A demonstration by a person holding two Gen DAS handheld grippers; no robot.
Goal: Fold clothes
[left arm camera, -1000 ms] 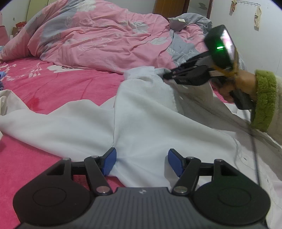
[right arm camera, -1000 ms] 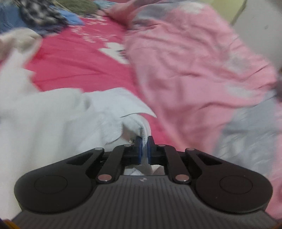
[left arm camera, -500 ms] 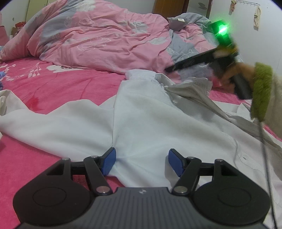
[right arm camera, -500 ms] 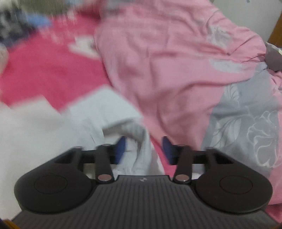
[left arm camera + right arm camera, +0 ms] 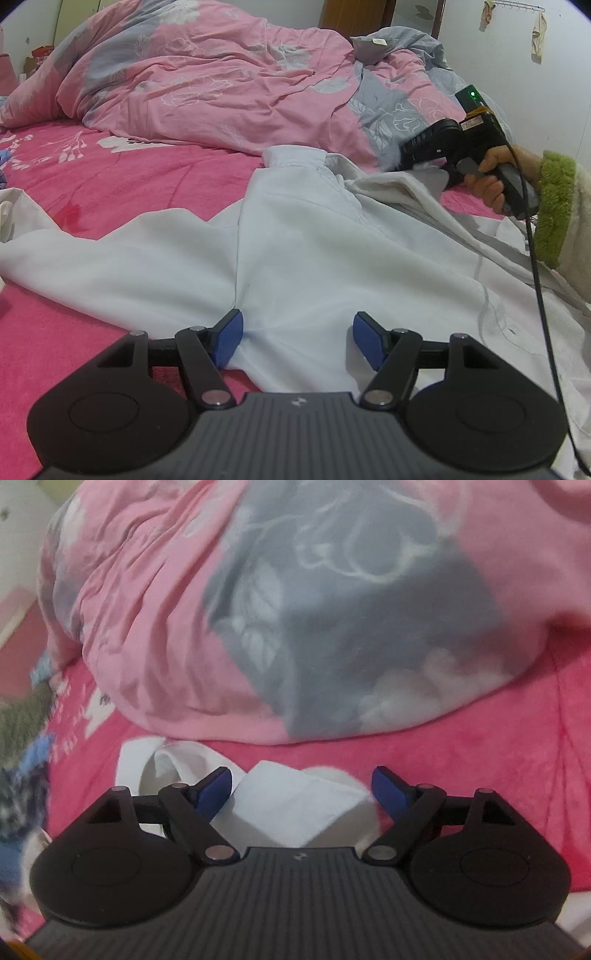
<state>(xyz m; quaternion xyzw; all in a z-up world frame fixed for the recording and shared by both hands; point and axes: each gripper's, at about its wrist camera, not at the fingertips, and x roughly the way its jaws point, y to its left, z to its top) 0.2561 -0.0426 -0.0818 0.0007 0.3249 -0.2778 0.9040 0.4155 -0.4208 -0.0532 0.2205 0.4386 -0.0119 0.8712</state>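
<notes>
A bed (image 5: 122, 173) with a bright pink sheet fills both views. A rumpled pink and grey flowered quilt (image 5: 221, 81) is heaped along its far side, and in the right wrist view the same quilt (image 5: 295, 609) bulks close ahead, somewhat blurred.

A white shirt (image 5: 295, 251) lies spread on the sheet in front of the quilt, its collar (image 5: 295, 157) toward the quilt and one sleeve stretched out to the left. Its right side is folded over in loose ridges. In the right wrist view a folded white corner of the shirt (image 5: 291, 805) lies on the sheet just in front of the tool.

A person's right hand (image 5: 491, 177), in a cream sleeve with a green fuzzy cuff (image 5: 554, 206), grips the handle of the right gripper (image 5: 301, 790) at the right edge of the left wrist view, above the shirt's folded side. A black cable (image 5: 539, 295) hangs from it across the cloth.

The left gripper (image 5: 297, 338) sits low over the shirt's near edge with its blue pads (image 5: 229, 338) apart; cloth lies between them, and they do not pinch it. The right gripper's jaws have just been opening and now stand apart; the white corner lies between the pads (image 5: 214, 788), ungripped.
</notes>
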